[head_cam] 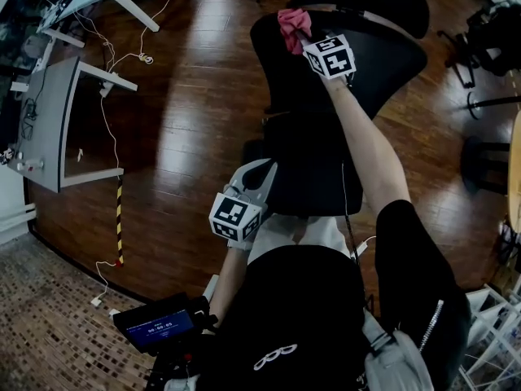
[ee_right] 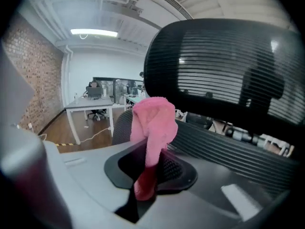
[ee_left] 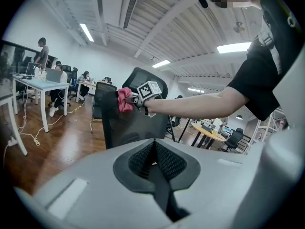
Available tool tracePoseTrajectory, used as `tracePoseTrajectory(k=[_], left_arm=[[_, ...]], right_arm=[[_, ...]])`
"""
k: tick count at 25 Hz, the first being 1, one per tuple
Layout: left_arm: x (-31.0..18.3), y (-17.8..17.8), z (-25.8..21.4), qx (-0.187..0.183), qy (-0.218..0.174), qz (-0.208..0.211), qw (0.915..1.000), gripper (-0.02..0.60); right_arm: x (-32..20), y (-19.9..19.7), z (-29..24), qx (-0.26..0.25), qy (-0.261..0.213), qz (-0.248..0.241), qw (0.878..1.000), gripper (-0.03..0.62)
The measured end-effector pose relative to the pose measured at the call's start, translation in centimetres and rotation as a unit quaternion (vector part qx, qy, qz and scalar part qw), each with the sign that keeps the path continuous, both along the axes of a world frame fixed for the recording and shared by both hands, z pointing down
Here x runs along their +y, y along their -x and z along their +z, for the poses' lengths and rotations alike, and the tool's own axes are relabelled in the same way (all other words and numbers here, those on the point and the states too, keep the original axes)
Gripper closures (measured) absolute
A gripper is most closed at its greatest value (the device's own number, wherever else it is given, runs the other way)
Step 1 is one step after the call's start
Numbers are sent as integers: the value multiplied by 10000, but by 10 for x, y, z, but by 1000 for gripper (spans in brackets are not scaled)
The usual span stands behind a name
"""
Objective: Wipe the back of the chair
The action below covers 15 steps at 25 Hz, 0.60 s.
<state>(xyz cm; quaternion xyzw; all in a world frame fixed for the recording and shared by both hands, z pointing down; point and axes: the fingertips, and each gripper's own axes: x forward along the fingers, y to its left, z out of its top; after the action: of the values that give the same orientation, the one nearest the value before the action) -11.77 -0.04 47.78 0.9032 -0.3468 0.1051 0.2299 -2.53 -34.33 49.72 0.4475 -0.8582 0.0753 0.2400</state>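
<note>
Chair back [head_cam: 383, 59], right tongs [ee_right: 147, 171] pinching cloth [ee_right: 153, 120], left tongs [ee_left: 155, 162] seemingly closed

No legible text.
The small screen [head_cam: 159, 330] shows blue timer-like digits, too small and blurred to read.

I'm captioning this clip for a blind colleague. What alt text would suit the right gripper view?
The right gripper is shut on a bunched pink cloth, held up by the black ribbed chair back, next to its headrest. Behind, at left, a white desk stands on a wooden floor near a brick wall.
</note>
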Motion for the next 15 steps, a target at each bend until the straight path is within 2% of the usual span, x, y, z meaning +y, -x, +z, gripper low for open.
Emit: tracePoseTrajectory(k=[2,15], left_arm=[[1,-7,-2,-12,11,62,10000,592],[7,-91,-4,-28,13,466,9989,592]], right_arm=[[1,-22,-1,155,-49,118,9998,553],[18,-197,-1,-9,30,1142,9935,553]])
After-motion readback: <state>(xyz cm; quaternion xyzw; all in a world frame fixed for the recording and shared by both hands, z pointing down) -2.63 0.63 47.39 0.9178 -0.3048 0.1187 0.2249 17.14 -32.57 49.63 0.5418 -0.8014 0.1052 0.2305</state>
